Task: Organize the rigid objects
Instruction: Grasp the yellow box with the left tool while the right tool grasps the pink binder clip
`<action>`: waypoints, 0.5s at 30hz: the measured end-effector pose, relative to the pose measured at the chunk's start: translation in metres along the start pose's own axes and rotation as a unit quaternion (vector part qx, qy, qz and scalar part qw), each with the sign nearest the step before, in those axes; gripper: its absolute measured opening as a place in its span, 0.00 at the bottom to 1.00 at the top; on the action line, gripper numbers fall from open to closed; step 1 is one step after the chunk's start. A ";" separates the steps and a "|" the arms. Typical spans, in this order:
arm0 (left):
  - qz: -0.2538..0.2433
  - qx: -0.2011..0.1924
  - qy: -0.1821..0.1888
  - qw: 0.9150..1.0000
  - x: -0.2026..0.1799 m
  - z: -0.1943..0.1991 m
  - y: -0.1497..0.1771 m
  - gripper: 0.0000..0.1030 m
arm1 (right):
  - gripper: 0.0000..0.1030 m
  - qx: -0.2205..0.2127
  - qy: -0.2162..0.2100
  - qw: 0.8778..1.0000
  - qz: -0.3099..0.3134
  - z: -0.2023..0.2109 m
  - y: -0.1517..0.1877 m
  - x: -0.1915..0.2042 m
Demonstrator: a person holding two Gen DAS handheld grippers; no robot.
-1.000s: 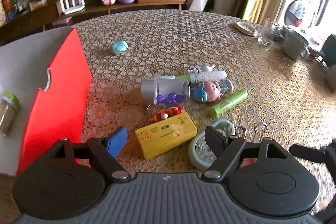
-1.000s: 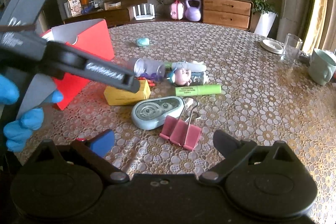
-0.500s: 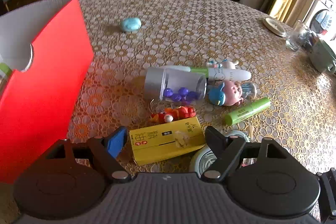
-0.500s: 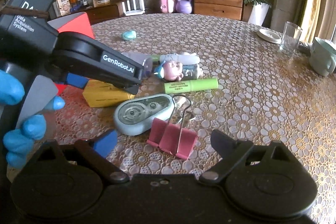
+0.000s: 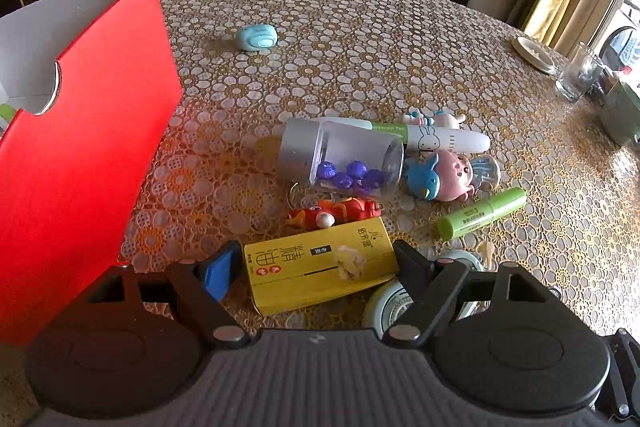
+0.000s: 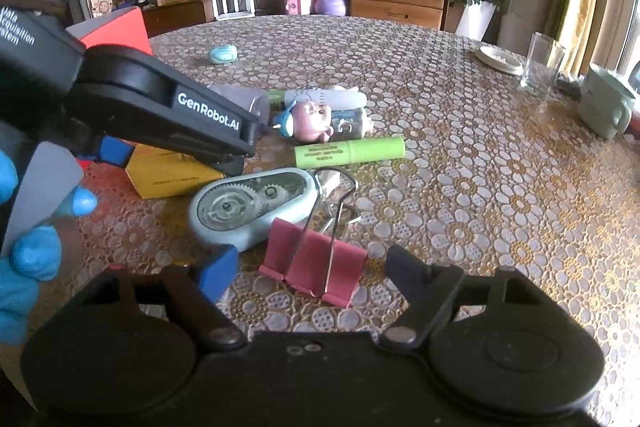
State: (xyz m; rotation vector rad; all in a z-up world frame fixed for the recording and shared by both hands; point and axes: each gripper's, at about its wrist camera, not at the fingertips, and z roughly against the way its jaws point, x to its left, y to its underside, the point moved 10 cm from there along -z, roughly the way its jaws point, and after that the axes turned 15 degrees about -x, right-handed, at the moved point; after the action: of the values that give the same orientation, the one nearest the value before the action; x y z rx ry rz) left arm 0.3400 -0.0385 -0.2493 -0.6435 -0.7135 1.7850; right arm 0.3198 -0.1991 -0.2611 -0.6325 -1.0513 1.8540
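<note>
Left gripper [image 5: 316, 265] spread wide, straddling yellow box [image 5: 320, 269] lying flat on table [image 5: 360, 47], long axis crosswise between the fingers, red bin [image 5: 80, 155] just left. Right gripper [image 6: 310, 267] wide too, empty, pink clip [image 6: 314, 265] directly ahead.

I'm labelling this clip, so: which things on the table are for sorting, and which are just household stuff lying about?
For sorting: yellow box between the open left gripper's fingers, clear jar of purple beads, green marker, correction tape, pink binder clip, red storage box.

Lying about: drinking glass, green mug, small plate.
</note>
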 end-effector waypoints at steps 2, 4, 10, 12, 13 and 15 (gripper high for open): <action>0.001 -0.001 0.003 1.000 0.001 0.001 0.000 0.78 | 0.67 -0.002 0.002 1.000 0.000 0.001 0.000 -0.003; 0.000 -0.005 0.005 1.000 0.001 0.002 0.000 0.75 | 0.63 -0.004 0.002 1.000 0.000 0.002 -0.001 -0.005; -0.004 -0.009 0.009 1.000 0.003 0.004 0.001 0.74 | 0.55 -0.008 0.007 1.000 0.000 0.005 -0.001 -0.008; -0.005 -0.008 0.009 1.000 0.005 0.004 0.001 0.74 | 0.55 -0.008 0.009 1.000 -0.002 0.005 -0.001 -0.009; -0.005 -0.007 0.009 1.000 0.007 0.005 0.001 0.74 | 0.55 -0.008 0.009 1.000 -0.003 0.006 -0.001 -0.009; -0.005 -0.008 0.011 1.000 0.008 0.007 0.002 0.74 | 0.55 -0.011 0.011 1.000 -0.006 0.010 -0.002 -0.011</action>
State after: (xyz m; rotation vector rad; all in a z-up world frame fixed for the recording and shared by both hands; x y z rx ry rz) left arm 0.3312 -0.0324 -0.2464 -0.6688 -0.7144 1.7623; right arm 0.3183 -0.2119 -0.2538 -0.6585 -1.0602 1.8235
